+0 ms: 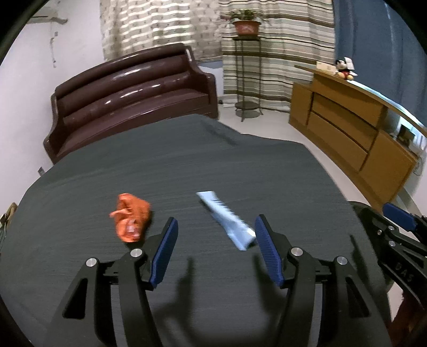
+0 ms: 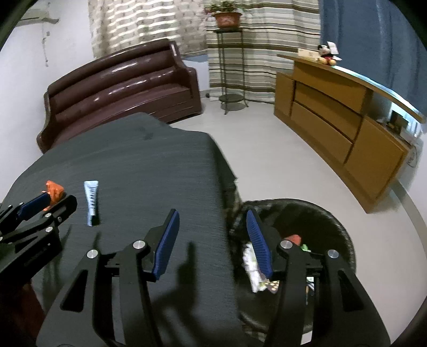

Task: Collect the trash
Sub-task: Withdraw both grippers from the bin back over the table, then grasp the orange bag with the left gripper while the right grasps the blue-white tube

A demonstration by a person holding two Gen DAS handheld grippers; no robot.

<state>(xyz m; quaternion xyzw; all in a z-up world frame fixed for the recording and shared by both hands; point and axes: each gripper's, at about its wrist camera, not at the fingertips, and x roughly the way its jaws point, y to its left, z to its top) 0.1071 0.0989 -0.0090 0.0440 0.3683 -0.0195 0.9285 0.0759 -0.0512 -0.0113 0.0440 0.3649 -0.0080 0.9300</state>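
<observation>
My left tongs gape empty over the dark tablecloth, pale tube beside their right finger, orange wrapper left; my right tongs, likewise parted, straddle the bin.

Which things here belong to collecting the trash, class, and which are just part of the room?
For the job:
- orange wrapper
- pale blue tube
- black bin beside the table, already holding rubbish
- left gripper and right gripper, both empty

Just there:
- brown sofa
- potted plant on its stand
- wooden cabinet
- soft toy
</observation>
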